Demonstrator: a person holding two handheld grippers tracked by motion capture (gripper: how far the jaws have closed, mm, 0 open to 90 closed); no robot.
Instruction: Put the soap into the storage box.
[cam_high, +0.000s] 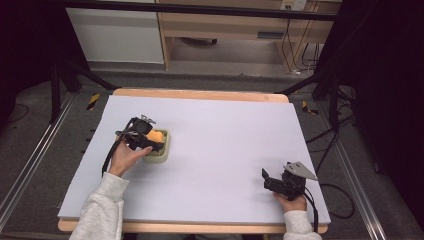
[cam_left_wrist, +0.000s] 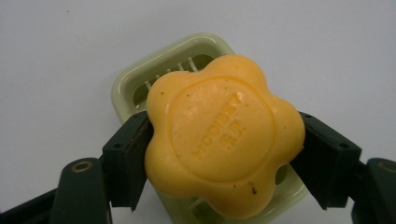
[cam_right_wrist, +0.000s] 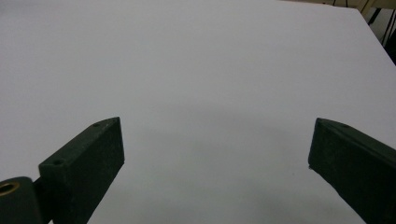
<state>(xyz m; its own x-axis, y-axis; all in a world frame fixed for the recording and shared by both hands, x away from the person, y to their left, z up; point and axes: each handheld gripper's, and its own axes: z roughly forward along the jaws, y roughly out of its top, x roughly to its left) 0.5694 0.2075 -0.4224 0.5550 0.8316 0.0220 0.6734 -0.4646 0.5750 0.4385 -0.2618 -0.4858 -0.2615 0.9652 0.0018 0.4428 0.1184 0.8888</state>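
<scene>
A: What is the left gripper (cam_left_wrist: 224, 154) doing?

B: Its 2 black jaws press on opposite sides of an orange flower-shaped soap (cam_left_wrist: 222, 135), so it is clamped on the bar. The soap sits directly over a pale green soap dish (cam_left_wrist: 140, 81); whether it touches the dish's slotted floor, I cannot tell.

A: And the right gripper (cam_right_wrist: 215, 154)?

B: Its jaws stand wide apart with nothing between them. From the high view it is well to the right of the soap dish, near the table's front edge, held in the person's right hand (cam_high: 290, 202).

A: Where is the dish?

B: On the left half of the white table top (cam_high: 225, 130), just beside the person's left hand (cam_high: 125, 157). Behind the table, past the dish, the floor is grey, with a wooden desk (cam_high: 225, 25) and loose cables further back.

A: Any writing?

B: Raised letters are moulded into the soap's round centre, upside down in the left gripper view. They look like "WOODBON", but I cannot read them for certain.
</scene>
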